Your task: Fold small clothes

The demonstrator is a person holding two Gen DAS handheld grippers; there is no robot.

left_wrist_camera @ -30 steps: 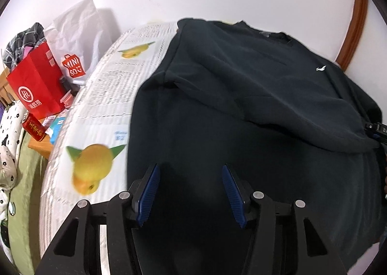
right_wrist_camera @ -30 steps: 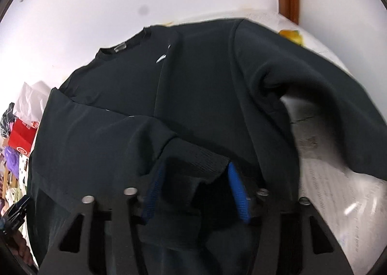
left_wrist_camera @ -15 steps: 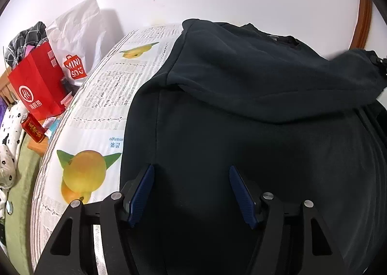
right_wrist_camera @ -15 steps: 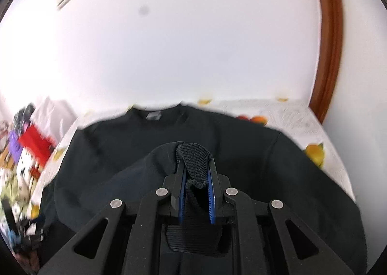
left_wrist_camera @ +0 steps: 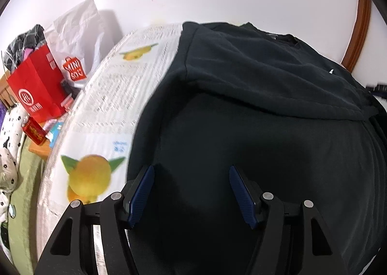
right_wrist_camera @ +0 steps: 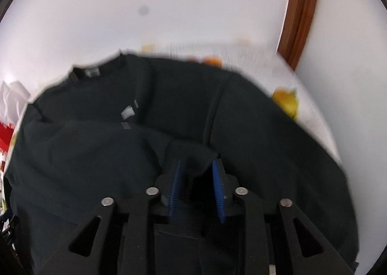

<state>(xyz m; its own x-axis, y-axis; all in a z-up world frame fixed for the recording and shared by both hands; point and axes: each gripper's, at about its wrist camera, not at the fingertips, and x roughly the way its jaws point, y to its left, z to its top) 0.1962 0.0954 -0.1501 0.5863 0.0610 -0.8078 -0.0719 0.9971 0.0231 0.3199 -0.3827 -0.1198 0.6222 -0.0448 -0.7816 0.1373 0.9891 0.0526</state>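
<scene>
A black sweatshirt (left_wrist_camera: 241,130) lies spread on the table, collar toward the wall, small white logo on the chest. One sleeve (left_wrist_camera: 266,81) is folded across the chest. My left gripper (left_wrist_camera: 191,190) hovers open over the lower body of the sweatshirt, nothing between its blue pads. In the right wrist view the sweatshirt (right_wrist_camera: 96,154) fills the table and the ribbed cuff (right_wrist_camera: 193,154) of the sleeve sits between the pads of my right gripper (right_wrist_camera: 197,185). Its jaws are opening and stand apart around the cuff.
A fruit-printed tablecloth (left_wrist_camera: 108,96) covers the table, which stands against a white wall. Left of the table stand a red paper bag (left_wrist_camera: 36,89), a white shopping bag (left_wrist_camera: 77,33) and a red can (left_wrist_camera: 33,130). A brown wooden frame (right_wrist_camera: 300,21) rises at the right.
My right gripper clamped on the cuff, lifted it toward the sweatshirt's middle, then its jaws parted again. The sleeve now lies lower across the chest. My left gripper widened slightly and stayed in place.
</scene>
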